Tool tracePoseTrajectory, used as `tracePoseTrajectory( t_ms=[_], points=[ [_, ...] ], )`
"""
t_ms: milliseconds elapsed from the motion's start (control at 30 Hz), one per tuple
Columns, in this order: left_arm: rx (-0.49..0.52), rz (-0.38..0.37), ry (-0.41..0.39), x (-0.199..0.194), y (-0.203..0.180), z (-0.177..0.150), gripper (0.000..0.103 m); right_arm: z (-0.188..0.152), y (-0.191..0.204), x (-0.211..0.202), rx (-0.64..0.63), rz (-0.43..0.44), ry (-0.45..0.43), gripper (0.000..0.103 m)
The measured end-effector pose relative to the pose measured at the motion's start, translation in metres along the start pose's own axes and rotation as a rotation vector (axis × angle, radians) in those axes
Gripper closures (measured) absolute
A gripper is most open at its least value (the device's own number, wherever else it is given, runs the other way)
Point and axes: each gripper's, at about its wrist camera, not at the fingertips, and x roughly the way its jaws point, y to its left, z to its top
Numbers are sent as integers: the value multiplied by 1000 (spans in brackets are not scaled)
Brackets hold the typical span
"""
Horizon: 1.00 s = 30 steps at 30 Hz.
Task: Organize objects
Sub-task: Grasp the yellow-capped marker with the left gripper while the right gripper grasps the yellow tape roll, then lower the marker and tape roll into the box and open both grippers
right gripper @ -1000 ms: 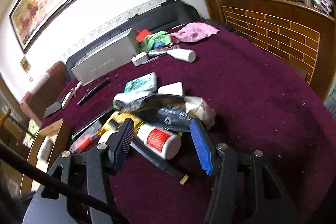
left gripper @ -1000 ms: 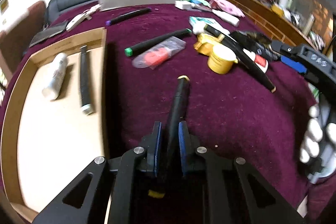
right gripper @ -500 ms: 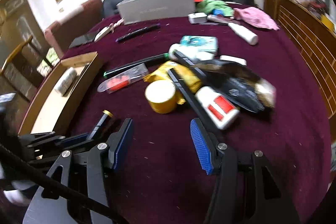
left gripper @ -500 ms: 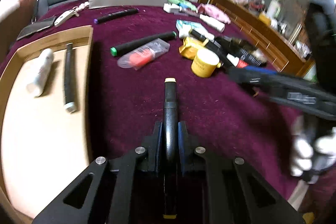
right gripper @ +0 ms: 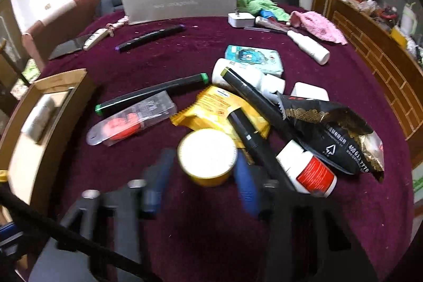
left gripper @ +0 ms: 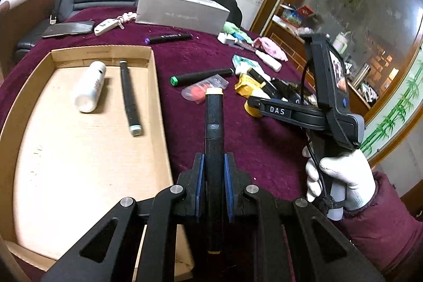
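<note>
**Marker in transit; tub approach under way**

Marker [left gripper: 214,128], black with a yellow cap, is clamped lengthwise in the left tongs [left gripper: 213,184], which are narrowed onto its barrel. It hangs above the maroon surface [left gripper: 253,144], just right of the cardboard tray [left gripper: 156,86], cap pointing away from the holder.

Taking the tray as landmark, in descending size:
- Surface: carries the tray at its left portion and a clutter pile well to the tray's right.
- Tray interior: a white bottle [left gripper: 90,86] and a dark pen [left gripper: 129,99] lie side by side in the far half; the near half is bare.
- Right tongs [right gripper: 201,181]: wide apart, blurred, one finger on either side of the yellow tub [right gripper: 207,157] at the near edge of the pile.
- Green-capped marker [right gripper: 150,94]: lies between tray and pile.

Judged risks:
1. The marker is held near its middle with a long overhang; tipped while crossing the tray wall, the cap could catch the rim and the barrel could twist in the grip.
2. Released at height, it may roll into the pen.
3. The tub touches a yellow packet [right gripper: 219,107] and a black marker [right gripper: 248,134]; closing the tongs could drag these.
</note>
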Motion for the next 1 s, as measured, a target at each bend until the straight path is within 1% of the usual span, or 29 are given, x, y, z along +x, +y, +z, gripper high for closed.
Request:
tracePoseTrajectory(
  t_ms=[167,267,333,400,467,567,667,733,833,867,933,1000],
  points=[
    [-34,-17,-53,-18,14,0,92,-2,-4,-15,48,35,-16,65],
    [-60,-30,-100,-37,23,1,91,-1,-1,-31,66,81,-32,65],
    [-69,-22,-140,-52,30,5,91,0,7,-47,54,112,-56,65],
    [-90,-39,-174,-69,40,9,91,3,18,-60,32,142,-70,65],
    [-103,-18,-214,-89,50,14,91,7,31,-70,15,185,-80,65],
    [-130,-37,-258,-115,66,20,91,12,55,-79,-9,259,-80,65],
    [-119,35,-286,-131,83,29,91,16,80,-77,-26,335,-59,65],
    [-108,98,-263,-131,98,37,91,19,98,-72,-47,359,-46,65],
    [-110,137,-200,-118,120,47,91,20,126,-57,-81,383,-14,64],
    [-114,148,-170,-109,129,51,91,20,131,-53,-89,388,-5,64],
    [-119,180,-133,-91,142,56,91,20,147,-43,-110,390,18,64],
    [-133,198,-96,-71,155,64,91,22,161,-30,-126,379,37,64]
  ],
)
